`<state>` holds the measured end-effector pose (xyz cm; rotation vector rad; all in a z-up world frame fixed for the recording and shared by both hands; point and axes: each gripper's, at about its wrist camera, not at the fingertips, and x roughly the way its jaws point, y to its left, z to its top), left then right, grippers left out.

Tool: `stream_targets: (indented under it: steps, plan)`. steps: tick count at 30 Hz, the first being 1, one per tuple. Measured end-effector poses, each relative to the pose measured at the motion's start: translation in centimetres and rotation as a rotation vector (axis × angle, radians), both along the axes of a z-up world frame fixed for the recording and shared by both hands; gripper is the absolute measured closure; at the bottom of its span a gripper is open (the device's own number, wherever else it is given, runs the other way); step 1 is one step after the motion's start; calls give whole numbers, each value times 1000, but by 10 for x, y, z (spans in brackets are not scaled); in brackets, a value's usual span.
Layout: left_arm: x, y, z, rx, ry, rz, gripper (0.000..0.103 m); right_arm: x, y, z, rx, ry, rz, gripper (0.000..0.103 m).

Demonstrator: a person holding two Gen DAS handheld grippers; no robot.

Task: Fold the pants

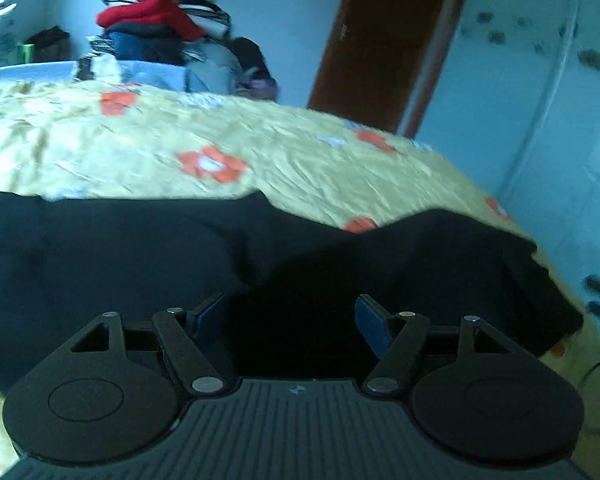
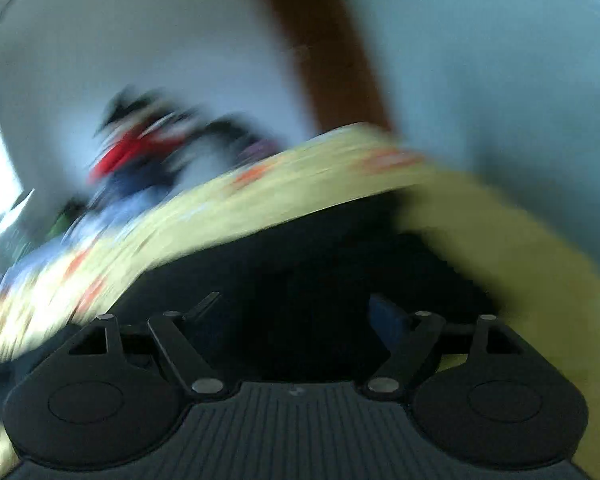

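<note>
Black pants lie spread across a yellow flowered bedspread. A raised fold of the dark cloth sits at the right, near the bed's edge. My left gripper hovers low over the pants with its blue-padded jaws wide apart and nothing between them. The right wrist view is heavily motion-blurred. There my right gripper is also open above the black pants, with the yellow bedspread beyond and to the right.
A pile of clothes stands past the far side of the bed. A brown door is in the back wall, and a pale wardrobe stands at the right. The bed edge drops off at the right.
</note>
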<state>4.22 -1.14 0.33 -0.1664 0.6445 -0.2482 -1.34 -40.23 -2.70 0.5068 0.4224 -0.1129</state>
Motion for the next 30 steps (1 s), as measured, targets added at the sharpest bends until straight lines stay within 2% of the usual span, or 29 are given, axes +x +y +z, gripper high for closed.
stream_targets:
  steps: [2,4,7,9,12,13,14,16,19,24,27,29,30]
  plan:
    - [3,-9,-11,-7,6,-9,31,-17,-36,-7,91,-13,-105,23]
    - [4,-14,-20,-13,11,-9,31,-27,-57,-16,175,14,-160,23]
    - [3,-18,-27,3,-15,-5,29,-26,-73,-37,300,54,-165,23]
    - [2,-23,-29,25,-38,-13,25,-22,-76,-46,330,20,-156,23]
    - [-3,-30,-34,72,-71,-29,19,-8,-63,-45,269,28,-153,25]
    - [-4,-34,-36,94,-76,-36,18,-2,-63,-45,254,29,-153,38]
    - [-4,-37,-36,114,-74,-44,16,3,-61,-46,235,40,-153,70]
    - [-3,-39,-36,126,-75,-61,9,12,-65,-50,214,63,-165,94]
    - [-1,-37,-38,105,-60,-71,7,15,-65,-52,159,59,-167,95]
    - [0,-36,-40,100,-56,-75,6,10,-69,-26,-99,75,-251,95]
    - [0,-37,-40,103,-53,-80,5,21,-77,-28,-151,156,-217,95]
    - [1,-38,-40,108,-51,-84,4,30,-80,-35,-181,228,-224,88]
    - [1,-38,-40,110,-51,-86,3,31,-81,-35,-190,228,-227,85]
